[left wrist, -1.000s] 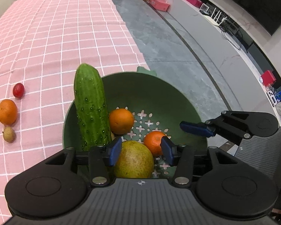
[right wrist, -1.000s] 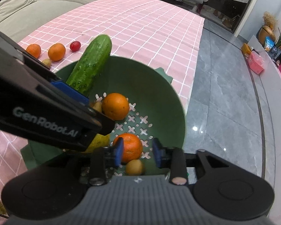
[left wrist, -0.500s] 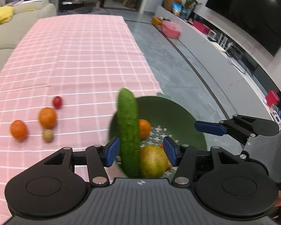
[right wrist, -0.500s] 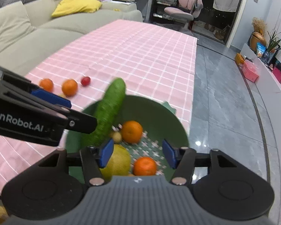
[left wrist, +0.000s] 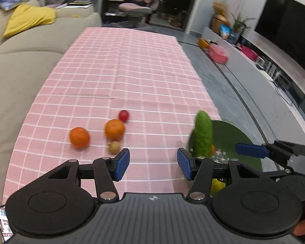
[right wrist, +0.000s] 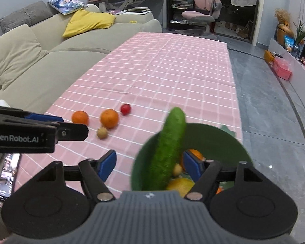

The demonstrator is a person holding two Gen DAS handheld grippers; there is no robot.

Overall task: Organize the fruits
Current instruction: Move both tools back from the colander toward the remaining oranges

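My left gripper [left wrist: 153, 163] is open and empty over the pink checked cloth. Just beyond its left finger lie two oranges [left wrist: 79, 137] [left wrist: 114, 129], a small red fruit [left wrist: 123, 115] and a small brown fruit [left wrist: 114, 147]. To its right a cucumber [left wrist: 202, 135] leans upright in the green colander bowl [left wrist: 233, 138]. My right gripper [right wrist: 148, 164] hangs above the bowl [right wrist: 213, 138] with its jaws opening. Its pads touch nothing; the cucumber [right wrist: 168, 152] shows beyond them. In the bowl are an orange [right wrist: 195, 154], a yellow-green fruit [right wrist: 181, 184] and a small brown fruit [right wrist: 178, 169].
The bowl stands at the table's right edge, with grey floor [right wrist: 274, 122] beyond. A beige sofa [right wrist: 40, 71] with a yellow cushion [right wrist: 87, 21] runs along the left side. A phone [right wrist: 7, 174] lies at the near left. The far cloth [right wrist: 162, 61] is bare.
Both grippers have risen and drawn back from the bowl. The left view has swung left toward the loose fruit. The right jaws have spread wide.
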